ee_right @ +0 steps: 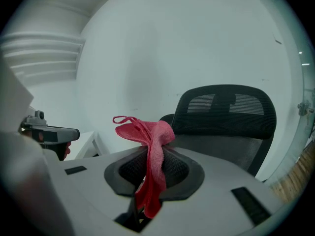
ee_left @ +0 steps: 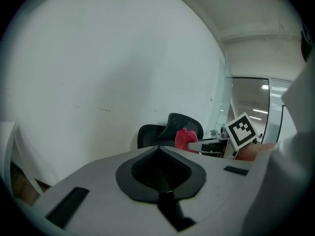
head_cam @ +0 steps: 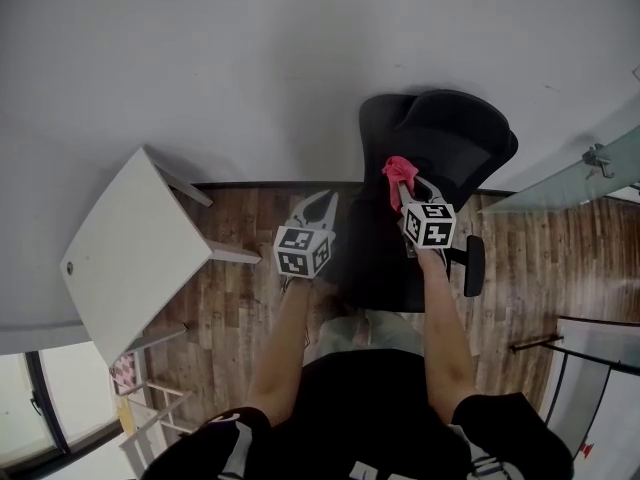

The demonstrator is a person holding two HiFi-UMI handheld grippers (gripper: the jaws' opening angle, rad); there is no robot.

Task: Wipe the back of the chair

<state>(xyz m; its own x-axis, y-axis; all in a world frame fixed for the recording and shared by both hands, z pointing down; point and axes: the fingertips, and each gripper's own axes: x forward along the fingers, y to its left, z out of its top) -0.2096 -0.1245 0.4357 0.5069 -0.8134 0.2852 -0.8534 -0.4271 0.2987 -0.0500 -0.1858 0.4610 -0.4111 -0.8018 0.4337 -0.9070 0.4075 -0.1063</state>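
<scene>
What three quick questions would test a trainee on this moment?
1. True or false: the left gripper holds the red cloth.
2. The black chair is: A) upright in front of the white wall, B) lying on its side, C) standing on a table.
3. Fill in: the jaws of the right gripper are shut on the ____.
Key: 1 false, its jaws are together on nothing; 2 A; 3 red cloth.
</scene>
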